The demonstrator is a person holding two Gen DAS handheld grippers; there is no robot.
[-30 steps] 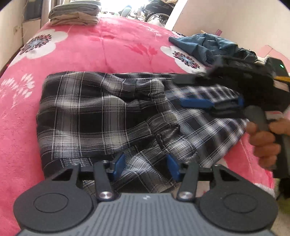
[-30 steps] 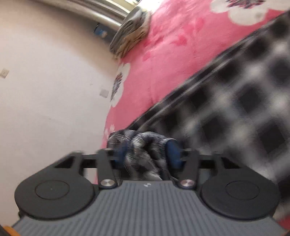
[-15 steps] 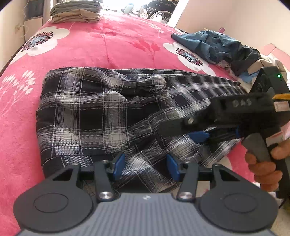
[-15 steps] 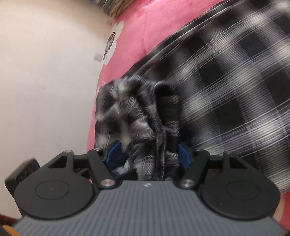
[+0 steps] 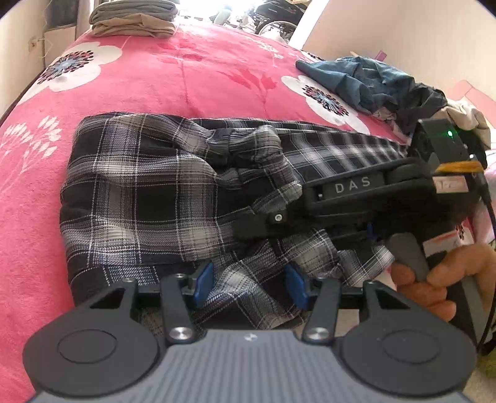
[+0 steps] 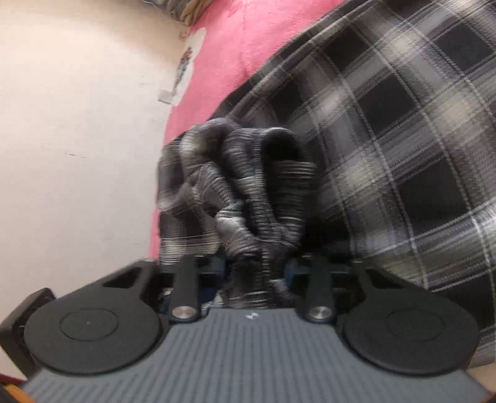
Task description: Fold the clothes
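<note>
Right now, a black, grey and white checked cloth shirt [image 5: 161, 198] is spread over a bright pink fluffy blanket with white flowers [image 5: 192, 74], in the middle of the left wrist picture. It is lumpy, and a crumpled sleeve part is bunched up in the middle.

At the bottom of that picture, the left gripper [image 5: 249, 283] is held wide, with its blue pads on each side of the shirt's near edge. No cloth is pinched by it.

On the right side of the same picture, the right gripper [image 5: 263, 221] is held by a hand [image 5: 443, 279] and laid across the shirt. In the right wrist picture, a bunch of the checked cloth [image 6: 248, 198] is squeezed between the jaws, near the middle of the frame.

A fold seems to be under way. To do it well, the bunch should be kept tight and carried low, so nothing is dragged. The near edge should be pressed or held so the shirt is not slid along. The lumps should be smoothed flat first.

A folded grey and tan pile [image 5: 133, 18] is seen at the upper left, and a blue crumpled heap [image 5: 365, 83] at the upper right.
</note>
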